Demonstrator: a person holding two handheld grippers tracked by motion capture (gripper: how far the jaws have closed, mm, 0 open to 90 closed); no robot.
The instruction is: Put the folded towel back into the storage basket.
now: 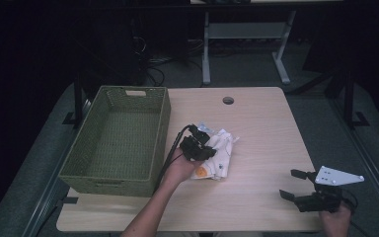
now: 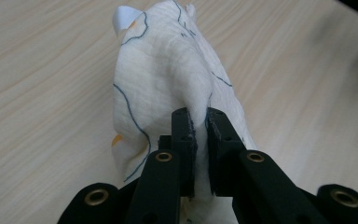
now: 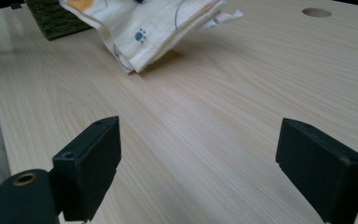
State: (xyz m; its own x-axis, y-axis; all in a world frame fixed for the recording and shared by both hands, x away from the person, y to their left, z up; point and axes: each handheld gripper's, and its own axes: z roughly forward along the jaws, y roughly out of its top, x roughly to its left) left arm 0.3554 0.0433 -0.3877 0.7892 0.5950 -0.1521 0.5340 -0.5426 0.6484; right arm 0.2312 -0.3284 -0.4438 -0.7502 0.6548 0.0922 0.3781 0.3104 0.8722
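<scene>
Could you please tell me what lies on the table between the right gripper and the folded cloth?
Nothing: only bare wooden tabletop lies between the right gripper and the cloth, as the right gripper view shows.

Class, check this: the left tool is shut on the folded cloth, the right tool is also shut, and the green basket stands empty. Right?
Not quite. The right tool is open, its jaws wide apart over bare table in the right gripper view. The left tool does grip the cloth, and the green basket is empty.
</scene>
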